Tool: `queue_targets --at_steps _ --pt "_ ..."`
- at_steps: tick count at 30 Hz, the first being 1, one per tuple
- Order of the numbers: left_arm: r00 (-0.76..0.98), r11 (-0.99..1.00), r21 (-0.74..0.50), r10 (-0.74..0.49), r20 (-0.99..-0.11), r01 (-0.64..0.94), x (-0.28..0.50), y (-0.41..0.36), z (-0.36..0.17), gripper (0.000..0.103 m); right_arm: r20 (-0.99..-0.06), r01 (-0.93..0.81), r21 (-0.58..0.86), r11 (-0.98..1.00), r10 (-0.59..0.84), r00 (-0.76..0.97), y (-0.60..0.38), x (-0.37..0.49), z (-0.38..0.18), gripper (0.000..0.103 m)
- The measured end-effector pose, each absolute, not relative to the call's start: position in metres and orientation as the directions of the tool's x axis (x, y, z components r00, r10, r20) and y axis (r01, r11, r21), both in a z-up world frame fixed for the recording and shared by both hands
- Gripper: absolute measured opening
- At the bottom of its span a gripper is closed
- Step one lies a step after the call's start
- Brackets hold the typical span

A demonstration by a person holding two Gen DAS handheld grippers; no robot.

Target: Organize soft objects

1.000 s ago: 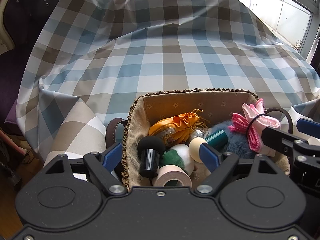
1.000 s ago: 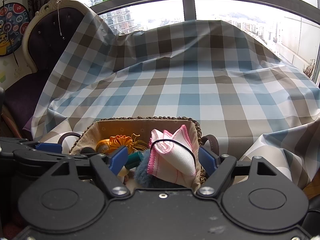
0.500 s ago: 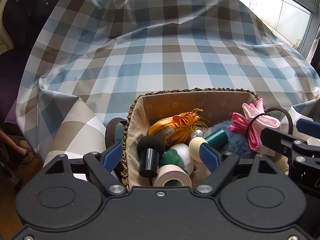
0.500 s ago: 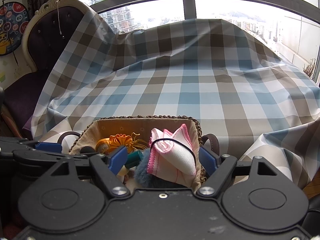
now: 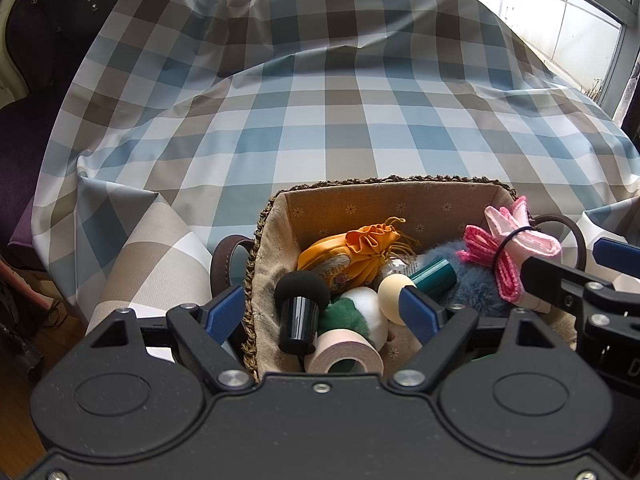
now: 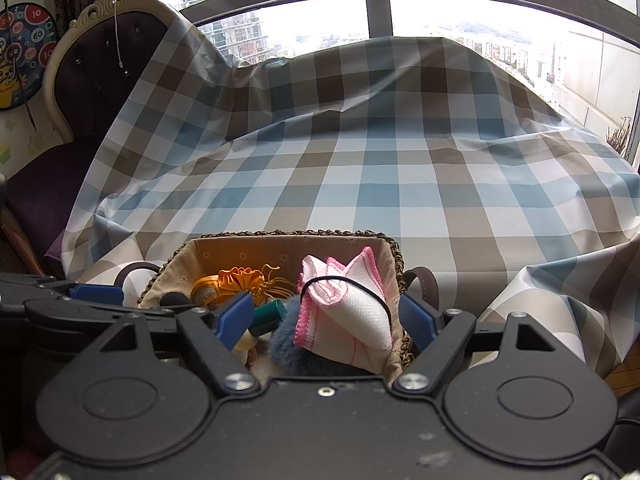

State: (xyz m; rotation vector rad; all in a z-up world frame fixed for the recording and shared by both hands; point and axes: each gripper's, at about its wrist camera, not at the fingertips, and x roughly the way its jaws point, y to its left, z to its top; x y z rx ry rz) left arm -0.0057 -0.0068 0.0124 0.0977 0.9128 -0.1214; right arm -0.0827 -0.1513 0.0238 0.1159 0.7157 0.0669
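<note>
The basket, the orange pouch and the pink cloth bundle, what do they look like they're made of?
Basket: braided plant fibre, probably straw or seagrass, going by the plaited rim; matte printed fabric lining. Orange pouch: smooth, slightly shiny fabric, maybe satin, gathered by a drawstring. Pink cloth bundle: coarse woven white cloth with pink stitched edges, held by a black elastic band.

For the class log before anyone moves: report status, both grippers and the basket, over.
Left gripper open, empty, over basket. Right gripper open around the pink-edged cloth bundle, pads not pressing. Basket crowded: orange pouch, tape roll. Checked cloth beyond, over.
</note>
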Motion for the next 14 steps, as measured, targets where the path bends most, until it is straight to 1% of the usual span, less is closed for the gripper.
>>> queue_targets --at_steps 14 --pt "0.607 0.989 0.034 -0.062 -0.792 0.146 -0.0057 -0.007 0.0113 0.082 -0.651 -0.02 0.13 0.991 0.101 0.752 -0.1511 -0.0832 0.0235 0.08"
